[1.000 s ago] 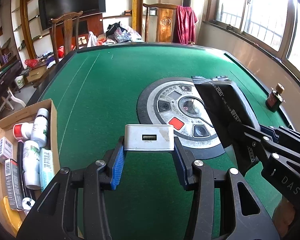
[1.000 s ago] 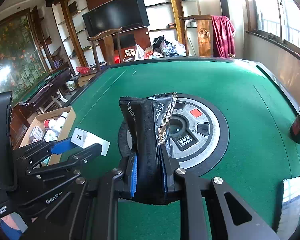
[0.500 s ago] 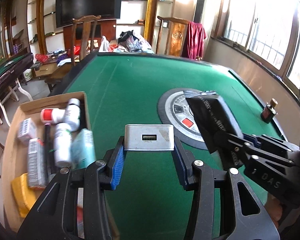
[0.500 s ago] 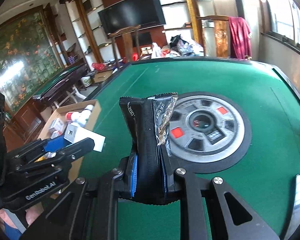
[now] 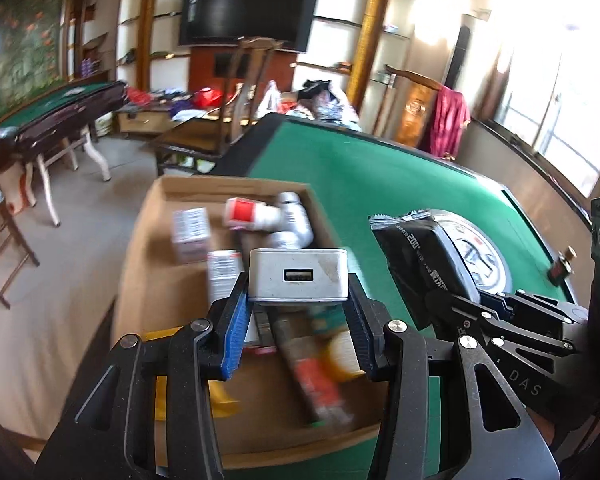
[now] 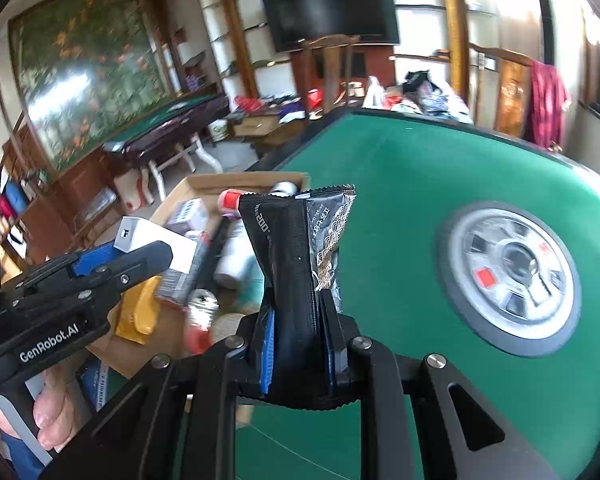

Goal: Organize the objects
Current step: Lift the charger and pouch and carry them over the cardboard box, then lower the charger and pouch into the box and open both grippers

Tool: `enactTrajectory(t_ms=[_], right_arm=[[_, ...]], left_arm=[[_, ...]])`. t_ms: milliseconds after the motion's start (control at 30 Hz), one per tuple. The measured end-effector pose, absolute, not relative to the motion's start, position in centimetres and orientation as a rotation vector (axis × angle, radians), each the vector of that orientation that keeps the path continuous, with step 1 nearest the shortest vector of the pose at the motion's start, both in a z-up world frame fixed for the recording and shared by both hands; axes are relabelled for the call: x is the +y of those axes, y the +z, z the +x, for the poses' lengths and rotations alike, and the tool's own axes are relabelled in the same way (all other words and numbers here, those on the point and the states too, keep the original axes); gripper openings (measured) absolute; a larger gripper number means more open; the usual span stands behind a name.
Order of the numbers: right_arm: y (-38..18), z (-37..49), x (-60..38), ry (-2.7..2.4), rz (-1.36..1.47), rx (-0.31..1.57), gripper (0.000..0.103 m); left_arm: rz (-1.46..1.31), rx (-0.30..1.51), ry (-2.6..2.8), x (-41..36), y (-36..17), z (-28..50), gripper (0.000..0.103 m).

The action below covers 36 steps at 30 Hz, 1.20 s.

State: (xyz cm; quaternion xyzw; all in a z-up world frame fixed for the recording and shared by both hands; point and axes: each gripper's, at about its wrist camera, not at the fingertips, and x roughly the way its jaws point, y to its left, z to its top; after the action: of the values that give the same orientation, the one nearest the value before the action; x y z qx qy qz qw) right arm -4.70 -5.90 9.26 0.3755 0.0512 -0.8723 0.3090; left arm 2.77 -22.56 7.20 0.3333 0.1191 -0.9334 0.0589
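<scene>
Left gripper [image 5: 298,312]: clamping a small white charger block [image 5: 298,276] by its two side faces; hovering above the cardboard box [image 5: 156,216]; also showing in the right view [image 6: 140,254]
Right gripper [image 6: 298,344]: pinching a black snack packet [image 6: 300,248] near its lower end; holding it upright over the green table [image 6: 420,168], just beside the box
Box contents: white bottles [image 5: 292,224], small cartons [image 5: 190,232], something yellow; blurring, so hard to tell apart
Table centre: showing a round grey dial panel [image 6: 512,272]; small dark bottle [image 5: 562,270] standing well apart near the far edge
Charger handling: probably light, rigid, smooth-sided; gripping flat opposite faces seeming secure; likely surviving a short drop
Packet handling: probably light, soft, crinkly, possibly slippery; squeezing the sealed end or the middle fold seeming best; risking crushed contents if pinching hard
Step in hand: apparently lowering both items into the box
</scene>
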Motion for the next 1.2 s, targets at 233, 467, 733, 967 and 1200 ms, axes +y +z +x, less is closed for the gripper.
enactTrajectory(t_ms=[233,467,733,967,1200], right_arm=[[8.4,-5.4,-11.7,-2.26,1.022,0.227,0.018],[7.3,-6.7,-15.4,-2.258,1.055,0.29,0.018],[6.2,-9.1,-17.8,-2.248,1.089,0.315,0.018],[6.0,-9.8,-19.6,-2.236,1.062,0.343,0.019],[6.0,-10.6,-20.3,-2.208,1.034,0.362,0.019]], left_arm=[[0.998,0.488,-2.745,-28.0,5.6,3.4,0.045],[1.048,0.55,-2.69,-29.5,3.4,2.3,0.045],[1.042,0.458,-2.623,-29.0,2.2,1.3,0.045],[0.995,0.338,-2.581,-28.2,2.0,1.4,0.045],[0.968,0.254,-2.589,-27.5,1.9,1.5,0.045]])
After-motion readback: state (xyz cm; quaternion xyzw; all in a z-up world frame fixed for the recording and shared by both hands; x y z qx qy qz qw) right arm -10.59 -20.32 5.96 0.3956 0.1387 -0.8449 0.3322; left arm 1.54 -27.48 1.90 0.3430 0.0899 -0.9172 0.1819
